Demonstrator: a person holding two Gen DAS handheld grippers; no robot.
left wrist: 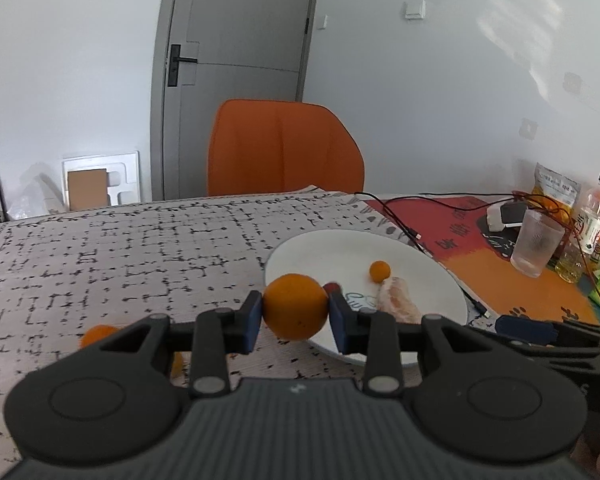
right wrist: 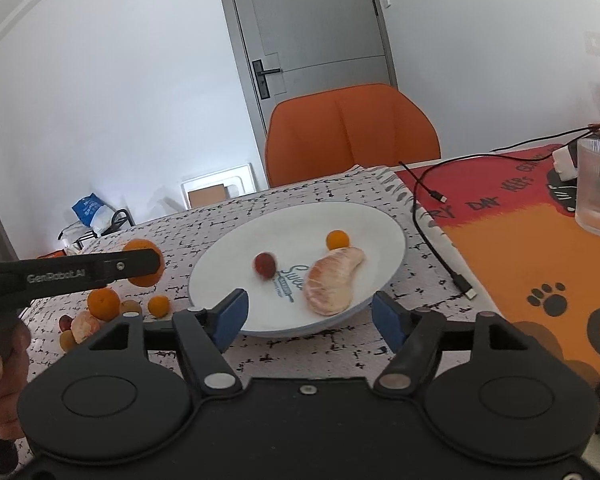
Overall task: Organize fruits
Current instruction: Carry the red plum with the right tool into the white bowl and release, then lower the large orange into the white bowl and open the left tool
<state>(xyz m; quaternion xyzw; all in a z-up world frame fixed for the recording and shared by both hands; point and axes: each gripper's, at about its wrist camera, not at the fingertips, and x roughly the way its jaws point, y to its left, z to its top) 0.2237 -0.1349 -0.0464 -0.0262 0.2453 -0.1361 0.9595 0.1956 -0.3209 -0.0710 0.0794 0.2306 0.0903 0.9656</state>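
Nearest of all, the right gripper [right wrist: 307, 316] hangs low at the near rim of the white plate [right wrist: 228, 256], its blue pads wide apart with nothing between them. On the plate lie a peeled segment [right wrist: 332, 282], a small kumquat [right wrist: 337, 240] beyond it and a red berry [right wrist: 265, 265] to its left, the berry blurred. Left of the plate, the left gripper [left wrist: 296, 314] is clamped on an orange [left wrist: 296, 306], held just above the cloth at the plate's left edge, pointing slightly downward. A hand [right wrist: 4, 364] grips its handle, only partly in frame. Further left of the plate sits a cluster of loose fruit [right wrist: 104, 304], half hidden behind the right gripper's body, so the count is unclear. Print on the plate is partly covered by the segment.
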